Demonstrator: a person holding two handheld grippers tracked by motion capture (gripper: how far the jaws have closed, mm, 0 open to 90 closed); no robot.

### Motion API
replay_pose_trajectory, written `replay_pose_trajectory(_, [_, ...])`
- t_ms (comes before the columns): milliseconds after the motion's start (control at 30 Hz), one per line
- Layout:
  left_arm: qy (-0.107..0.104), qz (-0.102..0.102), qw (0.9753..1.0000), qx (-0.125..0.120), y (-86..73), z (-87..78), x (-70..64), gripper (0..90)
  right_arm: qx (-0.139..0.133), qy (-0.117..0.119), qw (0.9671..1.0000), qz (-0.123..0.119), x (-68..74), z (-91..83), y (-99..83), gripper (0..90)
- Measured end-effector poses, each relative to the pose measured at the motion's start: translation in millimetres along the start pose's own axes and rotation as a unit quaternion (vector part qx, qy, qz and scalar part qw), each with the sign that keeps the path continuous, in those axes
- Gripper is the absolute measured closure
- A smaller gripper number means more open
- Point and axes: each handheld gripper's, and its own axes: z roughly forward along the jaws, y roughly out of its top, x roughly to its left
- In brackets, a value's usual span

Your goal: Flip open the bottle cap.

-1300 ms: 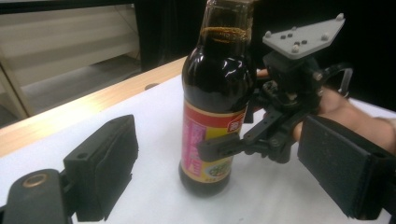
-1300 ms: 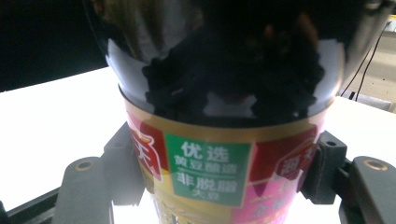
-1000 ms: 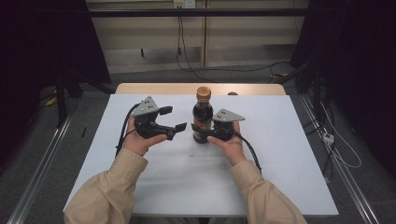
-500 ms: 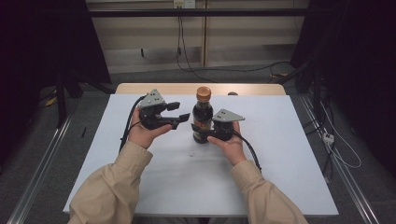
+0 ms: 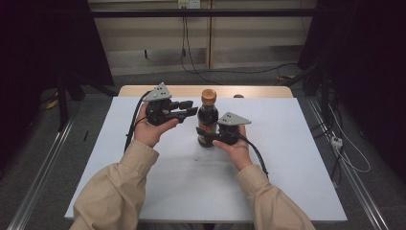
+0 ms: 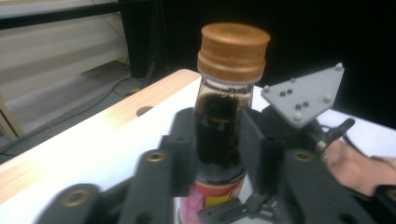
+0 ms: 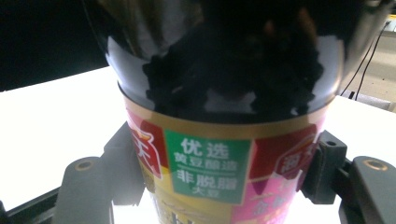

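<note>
A dark sauce bottle (image 5: 208, 120) with an orange-brown cap (image 5: 208, 96) stands upright mid-table. My right gripper (image 5: 207, 139) is shut on its labelled lower body; in the right gripper view the red, green and pink label (image 7: 210, 172) sits tight between both jaws. My left gripper (image 5: 190, 109) is held up off the table, open, its tips pointing right at the bottle's neck and just short of it. In the left gripper view the open left gripper (image 6: 217, 135) frames the dark neck (image 6: 219, 102) below the cap (image 6: 233, 49). The right gripper's grey plate (image 6: 303, 95) shows beyond.
The white tabletop (image 5: 297, 158) has a wooden strip (image 5: 258, 91) along its far edge, with a small hole (image 6: 144, 111) in it. Cables (image 5: 344, 143) lie on the floor to the right, and a metal rail (image 5: 43, 167) runs along the left.
My left gripper has risen from the table and moved right, up to the bottle's neck. The right gripper and the bottle have stayed put.
</note>
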Motion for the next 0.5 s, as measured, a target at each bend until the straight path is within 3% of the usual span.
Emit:
replay_pose_trajectory(33, [-0.002,-0.004,1.0,0.002,1.7,0.4,0.1,74.8,0.0,0.001,1.0,0.0,-0.1,-0.1,-0.1,30.6])
replay_pose_trajectory(300, [-0.017,-0.022,0.9996,0.008,14.5,-0.4,3.4,90.0,0.0,-0.002,1.0,0.0,0.5,0.0,-0.1,30.6])
replay_pose_trajectory(500, [-0.026,-0.022,0.9993,0.016,25.3,1.3,1.7,90.0,0.0,-0.002,1.0,0.001,0.7,0.1,-0.2,30.7])
